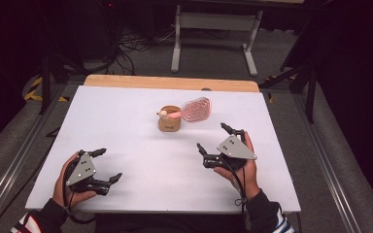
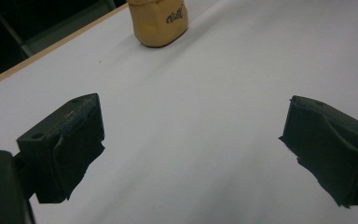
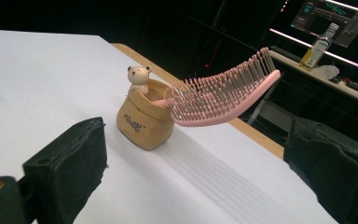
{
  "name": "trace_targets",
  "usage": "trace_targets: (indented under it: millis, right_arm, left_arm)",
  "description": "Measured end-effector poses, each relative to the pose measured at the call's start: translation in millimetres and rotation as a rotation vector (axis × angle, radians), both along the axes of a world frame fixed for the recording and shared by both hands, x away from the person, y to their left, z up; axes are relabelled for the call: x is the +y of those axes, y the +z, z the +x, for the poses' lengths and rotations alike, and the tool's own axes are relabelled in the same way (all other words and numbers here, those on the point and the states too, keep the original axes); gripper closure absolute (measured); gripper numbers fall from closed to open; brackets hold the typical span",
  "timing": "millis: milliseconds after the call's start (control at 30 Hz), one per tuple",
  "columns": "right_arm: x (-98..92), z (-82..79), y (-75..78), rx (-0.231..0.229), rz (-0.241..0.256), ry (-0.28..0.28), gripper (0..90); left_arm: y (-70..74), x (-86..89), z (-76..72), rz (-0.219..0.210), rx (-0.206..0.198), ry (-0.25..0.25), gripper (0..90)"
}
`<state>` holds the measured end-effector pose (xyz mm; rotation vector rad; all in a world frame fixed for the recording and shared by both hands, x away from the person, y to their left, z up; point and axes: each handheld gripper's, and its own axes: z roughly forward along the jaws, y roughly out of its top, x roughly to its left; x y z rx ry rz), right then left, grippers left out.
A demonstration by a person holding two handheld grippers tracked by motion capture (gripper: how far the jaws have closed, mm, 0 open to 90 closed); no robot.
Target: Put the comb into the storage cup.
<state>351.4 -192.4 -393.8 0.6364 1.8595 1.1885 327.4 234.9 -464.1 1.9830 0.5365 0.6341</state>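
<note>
Pink hairbrush [image 3: 223, 100] sits handle-down in bear-topped holder [image 1: 169, 119], untouched; both grippers, left [image 1: 108, 165] & right [image 1: 213, 138], jaws apart, so approach likely comes next.

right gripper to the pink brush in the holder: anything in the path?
Nothing visible. The right gripper is open, with bare white table between it and the pink hairbrush. The brush sits handle-down in the tan bear holder, its bristled head overhanging the holder toward the table's far edge. The left gripper is off to the side, also open.
</note>
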Motion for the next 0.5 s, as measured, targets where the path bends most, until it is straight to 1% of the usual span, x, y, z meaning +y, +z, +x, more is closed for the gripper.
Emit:
trace_targets:
  millis: [200, 300, 433, 500]
  right_arm:
    - [-3.4, -3.7, -2.9, 0.0, -0.001, 0.005, 6.2]
    - [-5.4, -5.4, -4.7, -0.005, -0.016, 0.003, 6.1]
    - [-9.5, -8.0, -6.6, -0.001, -0.011, 0.004, 6.1]
    - [-11.1, -8.9, -7.8, 0.001, -0.018, 0.008, 6.0]
  left_arm:
    - [-0.1, 0.2, 0.4, 0.002, 0.001, 0.0, 6.3]
    - [0.0, 0.2, 0.2, 0.003, 0.0, 0.0, 6.3]
    - [-0.1, 0.1, 0.1, 0.004, 0.0, 0.001, 6.3]
    - [-0.2, 0.0, 0.2, 0.004, 0.001, 0.0, 6.3]
